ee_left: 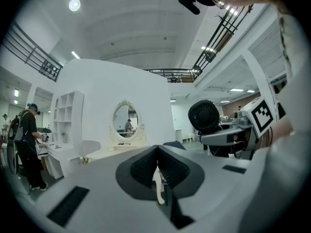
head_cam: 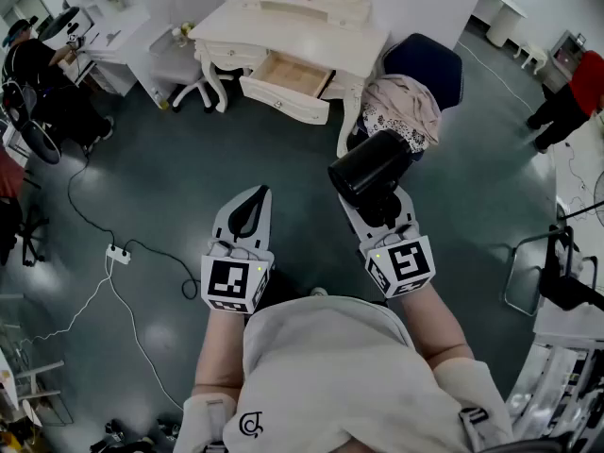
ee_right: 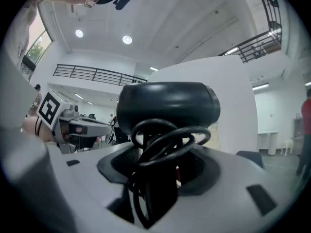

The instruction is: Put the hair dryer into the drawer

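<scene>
We grip the hair dryer [head_cam: 368,166] in our right gripper [head_cam: 379,217], well short of the open drawer [head_cam: 283,100]. Our left gripper [head_cam: 247,211] is clenched, empty.

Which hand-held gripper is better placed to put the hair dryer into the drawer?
Right. The right hand-held gripper is already clamped on the hair dryer, with the open drawer ahead of it. The left hand-held gripper is shut and holds nothing.

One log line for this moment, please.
right gripper: shut on hair dryer, level | left gripper: jaws together, empty | drawer: open, ahead | hair dryer not yet in
</scene>
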